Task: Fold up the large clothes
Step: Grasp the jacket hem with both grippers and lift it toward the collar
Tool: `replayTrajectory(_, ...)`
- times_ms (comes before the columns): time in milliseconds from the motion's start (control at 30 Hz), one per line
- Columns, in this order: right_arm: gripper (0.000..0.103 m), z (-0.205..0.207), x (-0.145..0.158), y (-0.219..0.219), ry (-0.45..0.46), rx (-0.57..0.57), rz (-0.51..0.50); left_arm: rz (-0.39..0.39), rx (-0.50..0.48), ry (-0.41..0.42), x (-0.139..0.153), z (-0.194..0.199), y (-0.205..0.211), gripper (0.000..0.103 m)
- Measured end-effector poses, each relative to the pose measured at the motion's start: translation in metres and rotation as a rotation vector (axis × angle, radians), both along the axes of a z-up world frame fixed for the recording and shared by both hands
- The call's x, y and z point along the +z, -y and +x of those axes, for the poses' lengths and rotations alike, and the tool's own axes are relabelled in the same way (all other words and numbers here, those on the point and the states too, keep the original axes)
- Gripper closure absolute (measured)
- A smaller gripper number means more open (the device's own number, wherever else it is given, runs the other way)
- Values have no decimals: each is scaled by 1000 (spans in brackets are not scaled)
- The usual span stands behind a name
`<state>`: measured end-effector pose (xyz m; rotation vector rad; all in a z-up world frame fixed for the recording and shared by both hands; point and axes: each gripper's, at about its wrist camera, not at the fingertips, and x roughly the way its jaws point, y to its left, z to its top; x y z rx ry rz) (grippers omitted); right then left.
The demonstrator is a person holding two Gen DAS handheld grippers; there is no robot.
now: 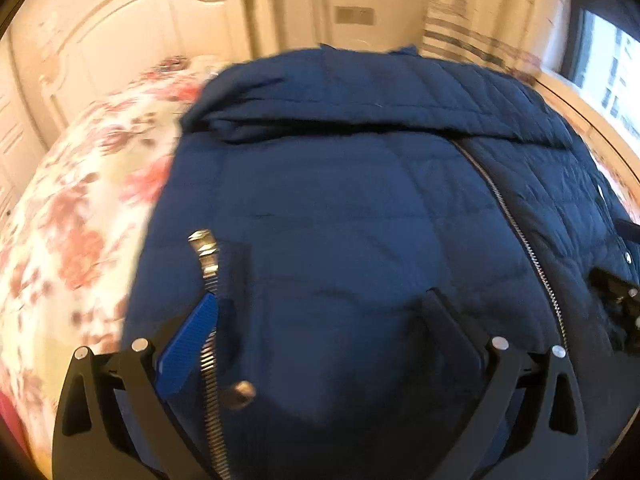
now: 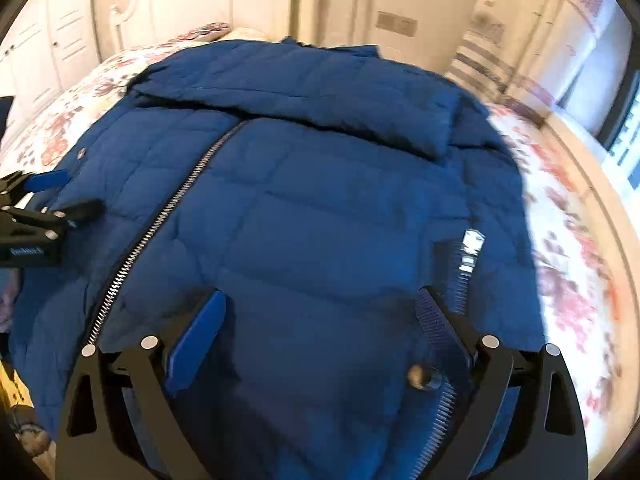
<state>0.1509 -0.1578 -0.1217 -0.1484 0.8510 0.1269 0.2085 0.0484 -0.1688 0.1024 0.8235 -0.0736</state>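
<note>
Both hand-held grippers sit at the near hem end of the dark blue quilted puffer jacket (image 1: pixel 340 208), pointing steeply down onto it. The left hand-held gripper (image 1: pixel 324 312) has its jaws spread wide with only flat fabric under the gap, nothing pinched. The right hand-held gripper (image 2: pixel 320 308) is likewise wide apart and empty, pads clear of the cloth.

The jacket lies front-up on the floral-print bed cover (image 1: pixel 80 208). Its long axis runs straight away from both grippers, hem near and collar far.

The metal centre zipper (image 2: pixel 160 224) runs along that same axis. It lies right of the left gripper and left of the right one, so the two grippers straddle it, one per front panel.

The left pocket zipper (image 1: pixel 208 280) is just beside the left gripper's left finger. The right pocket zipper (image 2: pixel 464 268) is just beside the right gripper's right finger.

Farther out, a folded-in sleeve band (image 2: pixel 312 96) lies crosswise over the chest, and past it is the cream headboard (image 1: pixel 132 40).

My read: neither hand is nearer, both are even at the hem. The next fold probably takes the hem away along the long axis toward the collar, which needs both grippers to close on the hem edge first.
</note>
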Motion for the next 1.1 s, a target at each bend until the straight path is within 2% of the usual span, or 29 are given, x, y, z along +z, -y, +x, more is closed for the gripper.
replayTrajectory(67, 12, -15, 1, 15, 14, -25, 13, 17, 30, 25, 4, -13, -14, 2)
replayTrajectory(167, 12, -18, -9, 38, -24, -52, 44, 57, 98, 22, 0, -25, -34, 2)
replayTrajectory(200, 12, -20, -11, 43, -24, -53, 82, 44, 109, 8, -3, -26, -41, 2)
replayTrajectory(233, 11, -22, -12, 47, -23, -61, 112, -11, 110, -9, -5, -29, -52, 2)
replayTrajectory(333, 12, -32, -4, 40, 4, -100, 69, -49, 139, 9, 4, -44, -58, 3)
replayTrajectory(400, 12, -47, 8, 24, 57, -44, 85, -71, 86, 66, 15, -62, -50, 3)
replayTrajectory(467, 12, -64, 13, 4, 90, 54, 97, -74, -14, 111, 24, -84, -29, 2)
replayTrajectory(567, 12, -73, -1, -30, 70, 168, 31, -2, -139, 104, 14, -95, 10, 2)
replayTrajectory(600, 12, -73, -11, -38, 60, 167, -19, 32, -171, 79, 4, -94, 23, 2)
replayTrajectory(633, 11, -74, -13, -37, 86, 153, -6, 73, -175, 56, -6, -93, 31, 2)
replayTrajectory(700, 11, -71, -14, -28, 52, 148, 50, 68, -164, 105, -14, -97, 30, 2)
replayTrajectory(767, 11, -72, -10, -20, 34, 153, 56, 36, -182, 75, -12, -95, 21, 2)
replayTrajectory(833, 11, -79, -5, -12, 40, 143, 48, 20, -168, 64, -7, -98, 14, 2)
replayTrajectory(1000, 11, -111, 2, 29, 114, 40, 52, -49, -72, 135, 4, -121, -35, 2)
replayTrajectory(1033, 11, -114, -1, 36, 110, 23, 58, -40, -48, 135, 3, -122, -42, 2)
replayTrajectory(1100, 11, -114, -15, 54, 58, -20, 86, -4, -4, 78, -15, -119, -55, 2)
